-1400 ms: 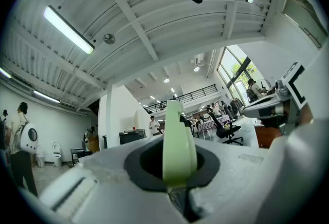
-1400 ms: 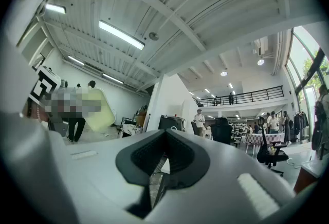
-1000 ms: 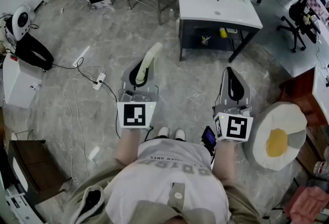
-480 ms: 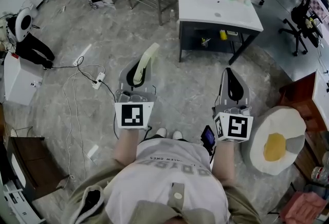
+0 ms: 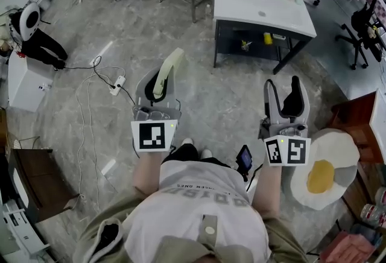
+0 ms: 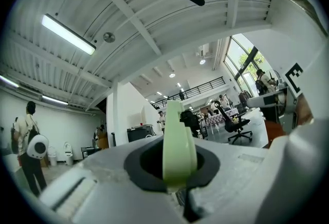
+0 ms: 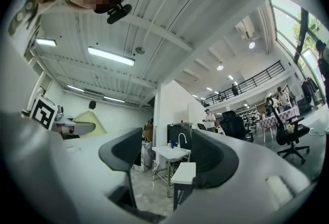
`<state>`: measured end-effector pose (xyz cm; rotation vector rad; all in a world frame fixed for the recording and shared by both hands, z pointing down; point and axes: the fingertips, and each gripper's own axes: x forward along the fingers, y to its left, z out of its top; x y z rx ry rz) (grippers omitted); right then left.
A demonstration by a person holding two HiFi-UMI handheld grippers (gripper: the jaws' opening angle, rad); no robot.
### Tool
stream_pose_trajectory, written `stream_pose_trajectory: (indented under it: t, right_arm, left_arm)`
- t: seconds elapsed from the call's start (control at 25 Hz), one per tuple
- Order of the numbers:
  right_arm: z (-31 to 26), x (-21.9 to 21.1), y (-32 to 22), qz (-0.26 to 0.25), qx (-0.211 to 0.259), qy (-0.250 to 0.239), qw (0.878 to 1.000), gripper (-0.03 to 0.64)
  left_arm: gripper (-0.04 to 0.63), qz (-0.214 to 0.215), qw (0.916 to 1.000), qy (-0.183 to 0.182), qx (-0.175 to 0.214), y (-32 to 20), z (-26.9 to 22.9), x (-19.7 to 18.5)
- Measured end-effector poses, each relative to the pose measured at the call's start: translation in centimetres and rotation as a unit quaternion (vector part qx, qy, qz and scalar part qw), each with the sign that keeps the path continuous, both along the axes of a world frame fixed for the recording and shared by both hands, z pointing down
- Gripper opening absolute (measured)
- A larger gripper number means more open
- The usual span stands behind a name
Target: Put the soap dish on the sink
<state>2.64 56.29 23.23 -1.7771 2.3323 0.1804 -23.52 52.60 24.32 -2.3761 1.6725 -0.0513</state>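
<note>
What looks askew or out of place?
The pale green plastic soap dish is clamped on edge in the left gripper, tilted rather than flat. A white power strip lies loose on the grey floor.

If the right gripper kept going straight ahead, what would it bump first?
Probably the white sink ahead, though depth is unclear; bare floor lies before it. On the right gripper the jaws have just been opening, with nothing between them.

Grey left claw and right claw, black-and-white marker cubes, white printed T-shirt, khaki trousers.
</note>
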Motion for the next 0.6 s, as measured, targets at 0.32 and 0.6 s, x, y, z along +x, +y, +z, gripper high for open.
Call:
stream_pose_trajectory:
  t: [0.32,0.6]
  right_arm:
    - [1.6,-0.1,-3.2,0.007,-0.026,-0.003,1.0,0.291]
    - [1.5,-0.2,-8.8,0.028,-0.033,0.012,0.999,0.291]
  left_arm:
    - [0.015,0.005,0.9998,-0.01,-0.019,-3.5,1.4,-0.3]
    - [0.015,0.029,0.9995,0.006,-0.01,-10.4,0.9,-0.2]
